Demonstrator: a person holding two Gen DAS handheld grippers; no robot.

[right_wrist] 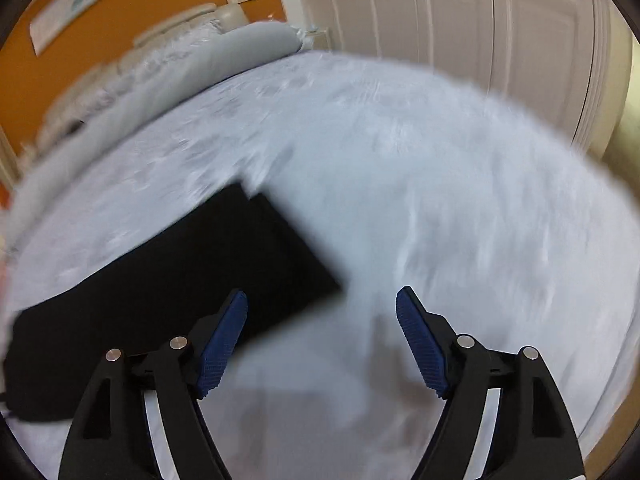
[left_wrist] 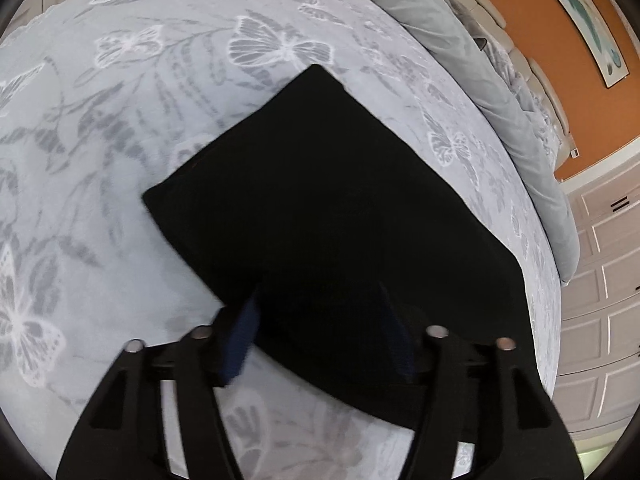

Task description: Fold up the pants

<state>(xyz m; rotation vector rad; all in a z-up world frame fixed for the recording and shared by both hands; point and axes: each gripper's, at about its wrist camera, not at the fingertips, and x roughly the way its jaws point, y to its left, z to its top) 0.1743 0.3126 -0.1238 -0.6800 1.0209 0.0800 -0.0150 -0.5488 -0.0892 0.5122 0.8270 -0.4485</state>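
Where the black pants [left_wrist: 320, 232] lie, folded into a flat dark rectangle on the bed [left_wrist: 120, 160], no label, brand or readable writing shows on the cloth. Spread over a pale grey bedspread printed with white butterflies and grey leaves. Seen from the right wrist view as a long black slab [right_wrist: 172, 272] reaching from the lower left toward the middle, edges smeared by motion blur.

Hanging just over the near edge of the pants, left gripper [left_wrist: 320, 300] tilted steeply down, jaws apart with the fold's edge lying between them. Blue pads [left_wrist: 244, 340] parted and not pressing the cloth on the left side; right pad dark against the fabric, so contact there cannot be told for certain.

Pointing down at the bedspread just beside the pants' corner, right gripper [right_wrist: 322, 300] with jaws spread wide. Ribbed blue pads [right_wrist: 224, 344] clear, nothing held; only bare bedspread between them, left pad overlapping the pants' edge in view.

Further out: a long grey bolster [left_wrist: 500, 100] along the head of the bed, a padded headboard behind it, an orange wall [left_wrist: 560, 60] with a framed picture [left_wrist: 588, 16], its content too blurred to read, and white panelled doors [right_wrist: 440, 12].
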